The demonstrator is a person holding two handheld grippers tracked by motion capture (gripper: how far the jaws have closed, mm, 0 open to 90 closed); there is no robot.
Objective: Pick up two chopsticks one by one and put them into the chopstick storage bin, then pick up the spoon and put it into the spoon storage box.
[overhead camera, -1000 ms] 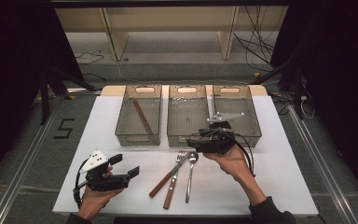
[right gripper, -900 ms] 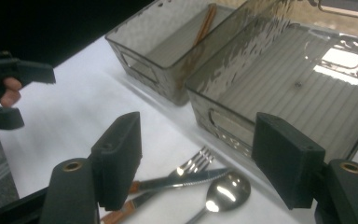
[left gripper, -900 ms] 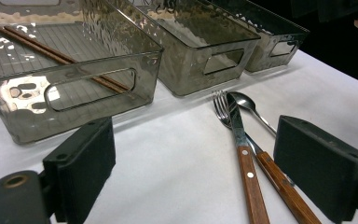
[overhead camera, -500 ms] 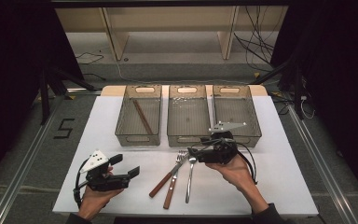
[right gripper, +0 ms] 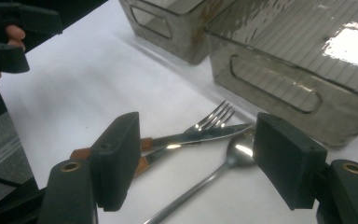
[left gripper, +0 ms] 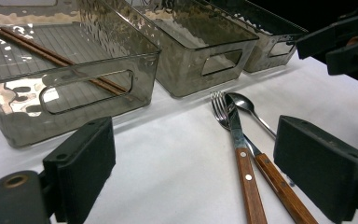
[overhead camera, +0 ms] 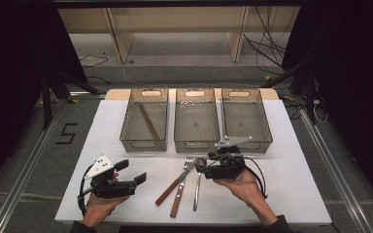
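White table [overhead camera: 291,165] w/ three smoky clear bins in a row at the far side. High view: left bin [overhead camera: 144,121] holds chopsticks [overhead camera: 148,121] lying slantwise; mid bin [overhead camera: 196,121] and right bin [overhead camera: 246,119] look bare, can't tell for sure. Just in front of the mid bin lie a fork [overhead camera: 177,180], knife [overhead camera: 180,191] and spoon [overhead camera: 197,182], bunched, heads toward the bins. Right gripper [overhead camera: 203,165] sits low over the spoon's bowl end, pointing left; jaws apart, nothing between the pads. Left gripper [overhead camera: 133,174] is at the near left, well apart from the cutlery, pointing right, jaws wide, nothing in them.

Left gripper view: jaws wide w/ bare table between. Knife [left gripper: 242,158] lies across the fork [left gripper: 221,109], both wood-handled; spoon [left gripper: 244,105] just beside them, on the bin side. Chopsticks [left gripper: 56,58] rest on the near bin's [left gripper: 88,88] floor. Right gripper's jaws show at top right.

Right gripper view: jaws wide, not touching anything. Between them and beyond: spoon [right gripper: 235,156], knife [right gripper: 200,137], fork [right gripper: 212,119], all flat on the table, in front of a bin [right gripper: 279,88]. Left gripper [right gripper: 9,39] at top left, w/ a fingertip on it.
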